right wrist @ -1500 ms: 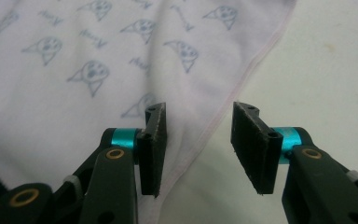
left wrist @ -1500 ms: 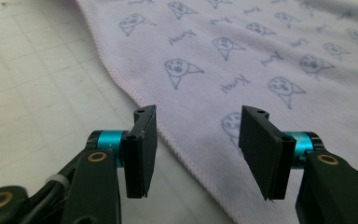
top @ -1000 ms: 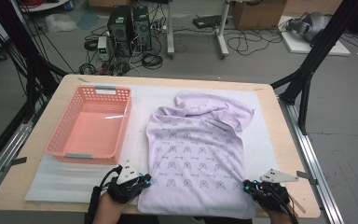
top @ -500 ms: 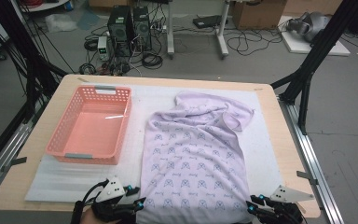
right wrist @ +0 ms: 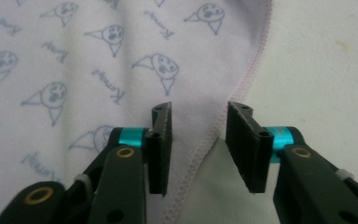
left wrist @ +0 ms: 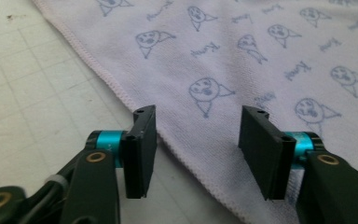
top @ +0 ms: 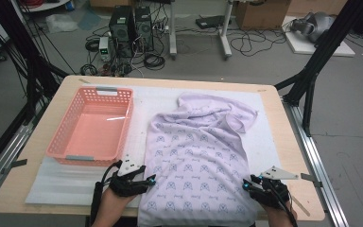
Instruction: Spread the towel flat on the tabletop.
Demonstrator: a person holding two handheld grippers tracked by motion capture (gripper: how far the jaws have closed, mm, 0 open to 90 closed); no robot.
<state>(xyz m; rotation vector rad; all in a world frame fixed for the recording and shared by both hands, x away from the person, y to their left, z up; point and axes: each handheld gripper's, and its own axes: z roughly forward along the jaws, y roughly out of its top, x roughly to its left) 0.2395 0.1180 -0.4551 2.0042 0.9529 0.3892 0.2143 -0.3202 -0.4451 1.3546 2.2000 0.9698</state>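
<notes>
A lilac towel [top: 198, 161] printed with small blue figures lies spread on the white mat, its near end hanging over the table's front edge and its far end bunched. My left gripper [top: 149, 180] sits at the towel's left hem near the front, open. In the left gripper view the hem [left wrist: 121, 93] runs between the spread jaws of the left gripper [left wrist: 196, 140]. My right gripper [top: 246, 184] is at the towel's right hem, also open. In the right gripper view the stitched hem [right wrist: 242, 84] passes between the jaws of the right gripper [right wrist: 198, 140], with nothing pinched.
An empty pink plastic basket [top: 90, 125] stands on the left of the table. A white mat [top: 61, 182] covers the wooden tabletop [top: 19, 184]. Black frame posts [top: 312, 71] rise to the right, and cables and computer boxes lie on the floor behind.
Both grippers dipped back toward the table's near edge, then came forward again to the towel's side hems. The towel now lies flatter and reaches farther over the near edge.
</notes>
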